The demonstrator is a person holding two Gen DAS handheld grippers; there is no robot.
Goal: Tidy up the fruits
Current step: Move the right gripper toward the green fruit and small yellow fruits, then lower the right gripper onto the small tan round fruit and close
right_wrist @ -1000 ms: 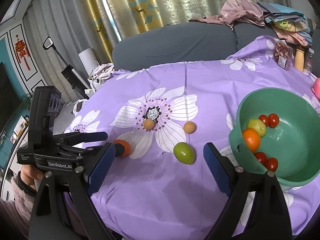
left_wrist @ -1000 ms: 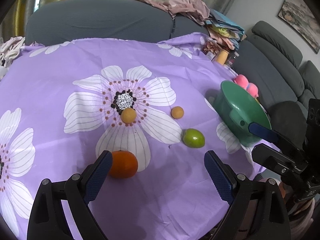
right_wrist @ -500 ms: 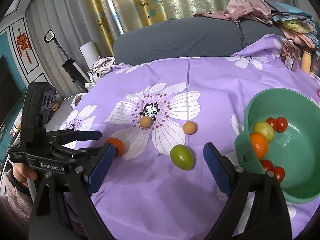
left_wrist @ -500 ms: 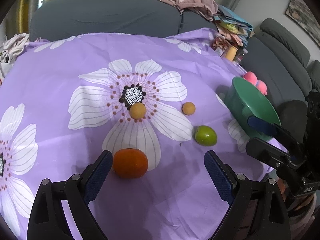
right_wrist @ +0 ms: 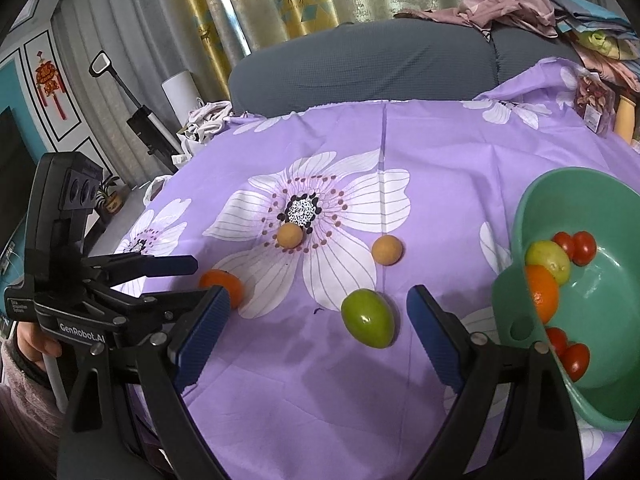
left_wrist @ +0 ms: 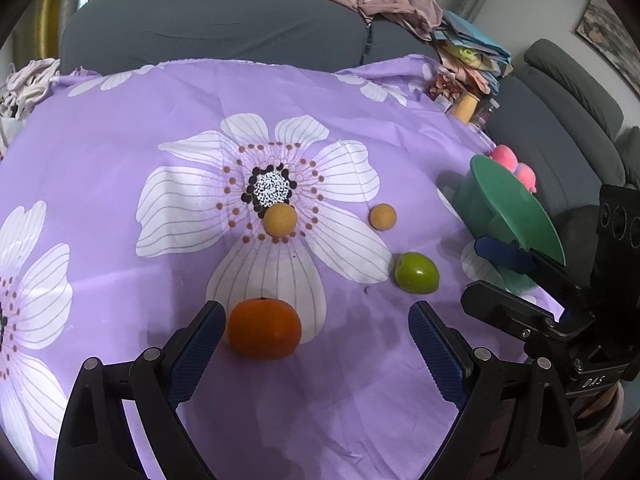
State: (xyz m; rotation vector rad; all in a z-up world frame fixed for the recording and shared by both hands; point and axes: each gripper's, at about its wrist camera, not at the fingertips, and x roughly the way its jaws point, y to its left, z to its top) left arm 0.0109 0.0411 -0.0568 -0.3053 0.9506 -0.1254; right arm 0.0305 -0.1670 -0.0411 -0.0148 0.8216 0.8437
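Note:
On the purple flowered cloth lie an orange, a green fruit and two small tan fruits. My left gripper is open, and the orange sits just ahead of its left fingertip, untouched. In the right wrist view my right gripper is open too, with the green fruit lying ahead between its fingertips, nearer the right one. A green bowl at the right holds an orange, a yellow-green fruit and several red tomatoes.
A grey sofa runs behind the table, with piled clothes on its back. A packet and an orange bottle stand at the cloth's far right corner. Pink objects sit behind the bowl. A person's hand holds the left gripper.
Both views have closed in a little on the fruit. The orange now sits larger and closer to my left gripper's left finger; the green fruit has come nearer my right gripper's gap.

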